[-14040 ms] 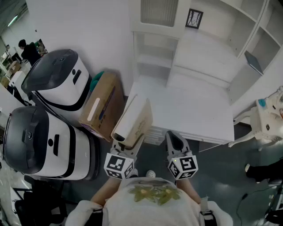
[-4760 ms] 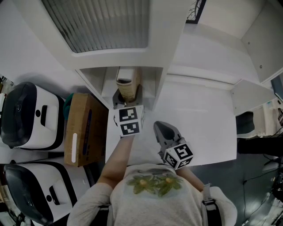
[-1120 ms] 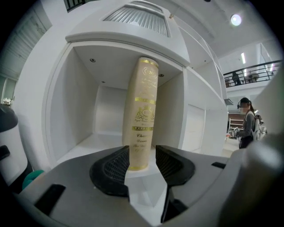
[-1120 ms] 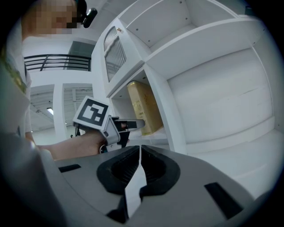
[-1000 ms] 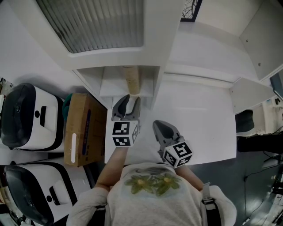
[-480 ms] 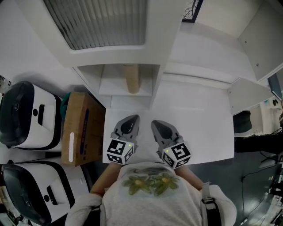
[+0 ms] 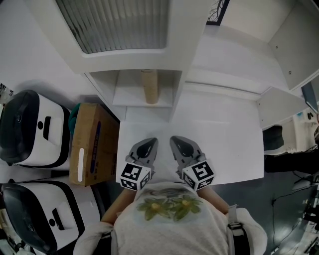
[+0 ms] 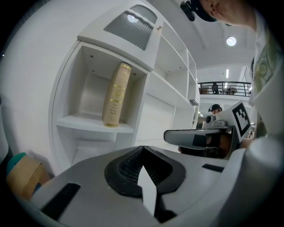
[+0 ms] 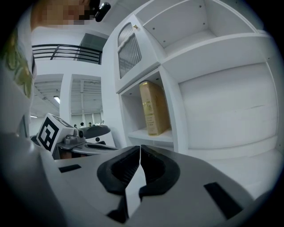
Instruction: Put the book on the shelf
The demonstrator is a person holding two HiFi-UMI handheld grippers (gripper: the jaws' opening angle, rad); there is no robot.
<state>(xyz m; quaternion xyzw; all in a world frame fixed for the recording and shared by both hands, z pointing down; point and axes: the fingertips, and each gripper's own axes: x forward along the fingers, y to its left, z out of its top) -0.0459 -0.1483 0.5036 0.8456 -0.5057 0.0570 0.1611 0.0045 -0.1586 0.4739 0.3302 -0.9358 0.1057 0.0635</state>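
The left gripper's (image 8: 142,149) jaws are closed tight on each other, the dark ribbed pads meeting with nothing between them. The right gripper's (image 9: 139,149) jaws are likewise closed and empty, with only a thin slit showing between their pads. From the head view both grippers lie side by side and close together, held low over the near edge of the white bench (image 7: 224,137), just in front of the person's shirt (image 7: 172,219), each with its marker cube toward the body and its jaws pointing toward the shelf (image 7: 119,97).

The book (image 7: 149,85) is not held by either gripper. It stands upright on its end in an open compartment of the shelf, spine outward, tan and gold in colour, nearer the compartment's right wall than its left. It is well apart from both grippers, straight ahead of the left one. Directly above that compartment is a slatted grey panel (image 7: 117,22) set in the white unit.

To the right the unit carries on as wider, bare white shelving above the bench. A small dark-framed picture (image 7: 216,11) sits high on it. Left of the bench a brown cardboard box (image 7: 92,144) stands on the floor against its side, and beyond the box are two white-and-black machines (image 7: 30,127), one behind the other.
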